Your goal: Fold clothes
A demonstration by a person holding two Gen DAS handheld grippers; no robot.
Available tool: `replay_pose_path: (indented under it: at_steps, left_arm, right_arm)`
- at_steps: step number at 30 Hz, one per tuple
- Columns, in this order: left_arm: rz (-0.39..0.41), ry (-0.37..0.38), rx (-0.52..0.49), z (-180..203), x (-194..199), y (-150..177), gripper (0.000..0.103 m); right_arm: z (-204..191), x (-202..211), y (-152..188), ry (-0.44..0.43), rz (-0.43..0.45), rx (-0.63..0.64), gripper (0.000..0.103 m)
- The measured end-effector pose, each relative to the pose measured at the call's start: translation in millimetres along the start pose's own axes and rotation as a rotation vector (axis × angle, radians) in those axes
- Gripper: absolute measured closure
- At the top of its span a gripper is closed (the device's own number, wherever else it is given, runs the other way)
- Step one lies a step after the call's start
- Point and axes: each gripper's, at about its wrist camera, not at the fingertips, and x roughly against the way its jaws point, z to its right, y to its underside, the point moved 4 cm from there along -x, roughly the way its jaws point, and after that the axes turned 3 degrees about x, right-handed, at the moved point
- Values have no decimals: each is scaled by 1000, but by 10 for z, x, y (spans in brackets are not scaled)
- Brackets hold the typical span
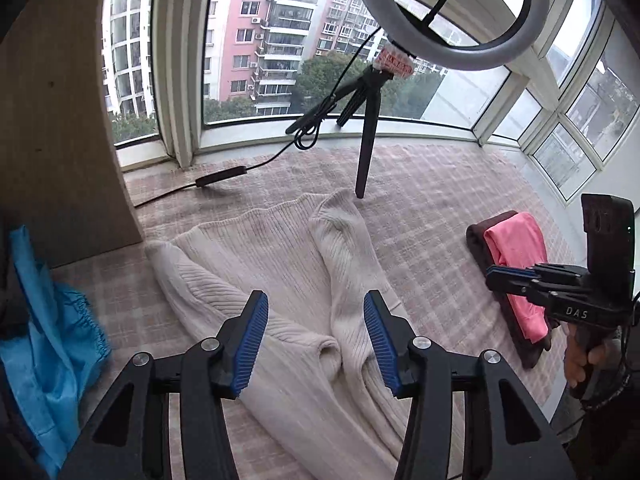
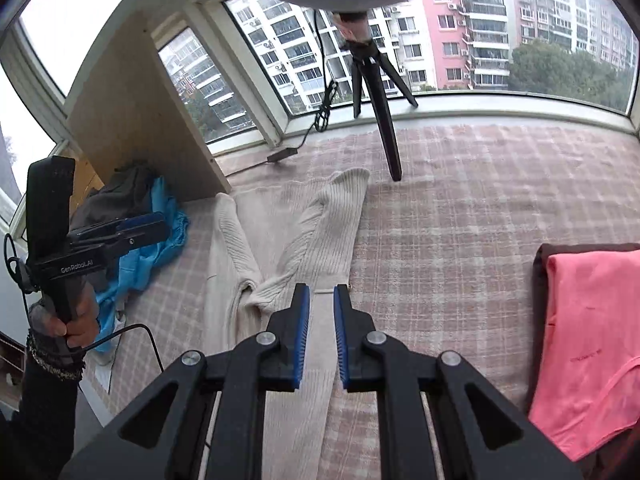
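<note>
A cream ribbed sweater is laid on the plaid cover, sleeves crossed over its body. Soft, limp knit is expected; its hem or shoulder edges are judged best pinched. The left gripper is held wide apart; the right gripper narrowly apart, both empty. "GenRobot.AI" and "DAS" are readable.

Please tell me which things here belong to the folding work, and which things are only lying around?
For the job:
- cream knit sweater, sleeves folded inward
- pink garment, folded, on a dark brown garment
- blue garment, crumpled
- left claw, right claw

Just lying about:
- ring light on its tripod
- black cable
- wooden board
</note>
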Motion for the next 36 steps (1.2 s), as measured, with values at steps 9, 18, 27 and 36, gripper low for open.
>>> replay_pose_path:
  at_steps: [9, 18, 27, 36]
  left_arm:
    - [-153, 41, 43, 11, -1330, -298, 58]
    - [-2, 37, 53, -34, -1063, -288, 84]
    - [106, -93, 125, -571, 6, -41, 56]
    - [26, -92, 122, -603, 98, 858, 56]
  right_arm:
    - [471, -1067, -297, -65, -52, -92, 89]
    - [335, -1198, -492, -65, 47, -9, 79]
    - [49, -1478, -616, 42, -18, 168, 80]
    - [-1098, -2091, -510, -227, -160, 353, 71]
